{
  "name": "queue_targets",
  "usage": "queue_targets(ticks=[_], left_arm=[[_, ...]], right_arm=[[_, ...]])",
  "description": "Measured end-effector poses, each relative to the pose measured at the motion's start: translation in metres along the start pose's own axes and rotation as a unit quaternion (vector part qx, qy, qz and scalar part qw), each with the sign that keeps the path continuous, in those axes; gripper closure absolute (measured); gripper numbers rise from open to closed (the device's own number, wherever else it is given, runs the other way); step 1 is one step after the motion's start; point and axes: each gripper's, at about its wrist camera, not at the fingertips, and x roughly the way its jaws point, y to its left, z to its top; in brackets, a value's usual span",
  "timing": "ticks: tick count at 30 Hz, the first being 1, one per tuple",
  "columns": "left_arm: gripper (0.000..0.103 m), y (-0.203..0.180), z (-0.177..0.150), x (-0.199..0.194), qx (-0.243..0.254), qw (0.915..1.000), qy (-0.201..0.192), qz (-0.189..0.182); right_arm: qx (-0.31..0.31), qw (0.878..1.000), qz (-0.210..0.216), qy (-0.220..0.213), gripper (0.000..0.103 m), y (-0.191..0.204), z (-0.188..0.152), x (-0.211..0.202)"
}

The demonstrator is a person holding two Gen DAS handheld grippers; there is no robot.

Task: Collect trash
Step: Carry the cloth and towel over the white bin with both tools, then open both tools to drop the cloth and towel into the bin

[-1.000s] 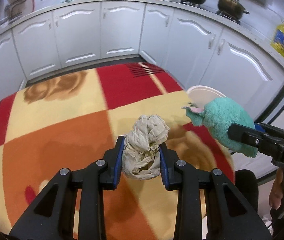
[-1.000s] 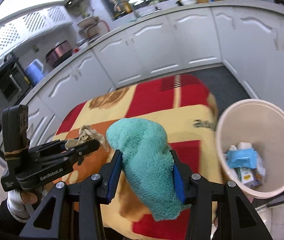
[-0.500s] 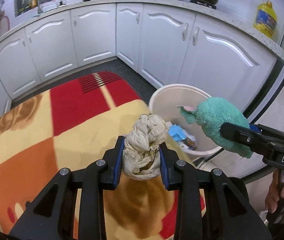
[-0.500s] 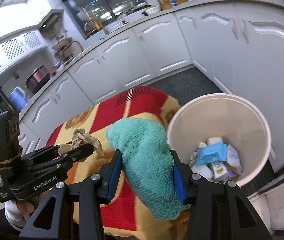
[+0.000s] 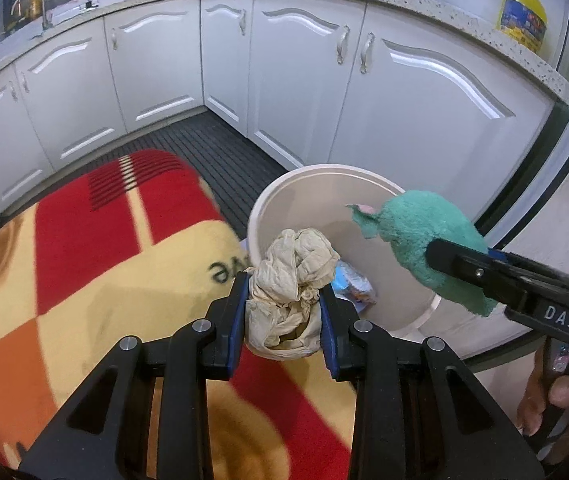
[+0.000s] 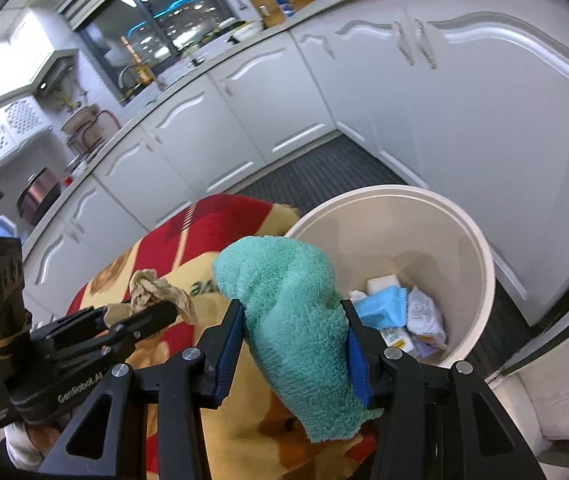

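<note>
White cabinets (image 5: pixel 292 76) behind; patterned blanket (image 5: pixel 84 264) just left of the round bin (image 6: pixel 472 248), which holds packets (image 6: pixel 424 316). Right gripper (image 6: pixel 292 336), jaws clamped on a green cloth (image 6: pixel 296 312), at the bin's near rim. Left gripper (image 5: pixel 282 312), jaws pinching a crumpled beige paper (image 5: pixel 290 292), at the bin's left edge.

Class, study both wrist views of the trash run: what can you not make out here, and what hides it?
- Bin contents: right wrist view, partly behind the teal cloth; labels too small.
- Bin floor: left wrist view, covered by the crumpled paper in the left claw.
- Yellow bottle label: left wrist view, too small.
- Blanket lettering: cut off by the paper.
</note>
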Motion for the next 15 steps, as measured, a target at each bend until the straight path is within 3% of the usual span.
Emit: queue_targets(ticks=[7, 11, 14, 15], left_arm=[[0.068, -0.004, 0.012, 0.032, -0.025, 0.9991, 0.024, -0.024], [0.056, -0.005, 0.012, 0.041, -0.027, 0.9990, 0.029, -0.023], [0.047, -0.005, 0.011, 0.044, -0.027, 0.9990, 0.029, -0.019], [0.042, -0.005, 0.012, 0.044, -0.029, 0.9990, 0.029, -0.018]], right_arm=[[0.014, 1.000, -0.025, 0.008, 0.056, -0.016, 0.010, 0.018], [0.017, 0.999, -0.035, 0.011, 0.053, -0.021, 0.013, 0.025], [0.022, 0.999, -0.042, 0.012, 0.045, -0.027, 0.012, 0.028], [0.026, 0.999, -0.046, 0.013, 0.035, -0.029, 0.012, 0.027]])
